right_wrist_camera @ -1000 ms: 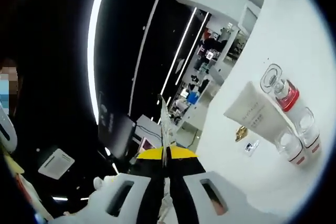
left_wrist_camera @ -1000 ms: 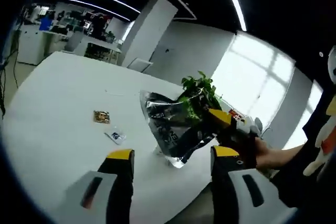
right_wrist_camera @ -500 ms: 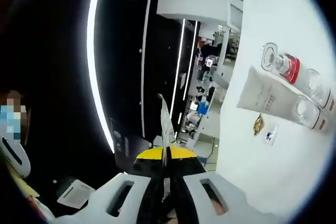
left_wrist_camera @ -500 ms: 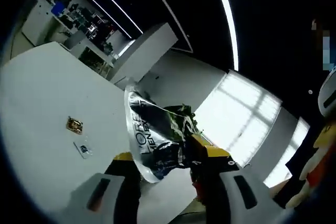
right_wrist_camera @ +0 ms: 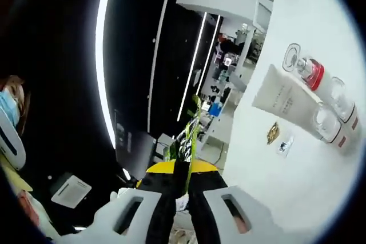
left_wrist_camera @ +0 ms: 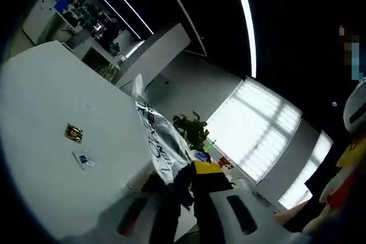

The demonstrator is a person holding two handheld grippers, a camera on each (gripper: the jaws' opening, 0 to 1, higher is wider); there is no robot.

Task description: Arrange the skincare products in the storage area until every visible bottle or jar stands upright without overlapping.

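Left gripper (left_wrist_camera: 182, 182): jaws closed on printed clear pouch (left_wrist_camera: 163, 150), pouch rising ahead of tips. Right gripper (right_wrist_camera: 182, 171): jaws pinched on same pouch edge. White tube (right_wrist_camera: 284, 101) and red-collared bottles (right_wrist_camera: 320, 81) lie on tabletop (right_wrist_camera: 297, 21), well right of right jaws.

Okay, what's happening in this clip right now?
A person holds a shiny plastic bag off the white table with both tools: the left gripper and the right gripper are each shut on it. On the table lie a white tube, red-banded bottles, and two small packets, not yet stood upright.
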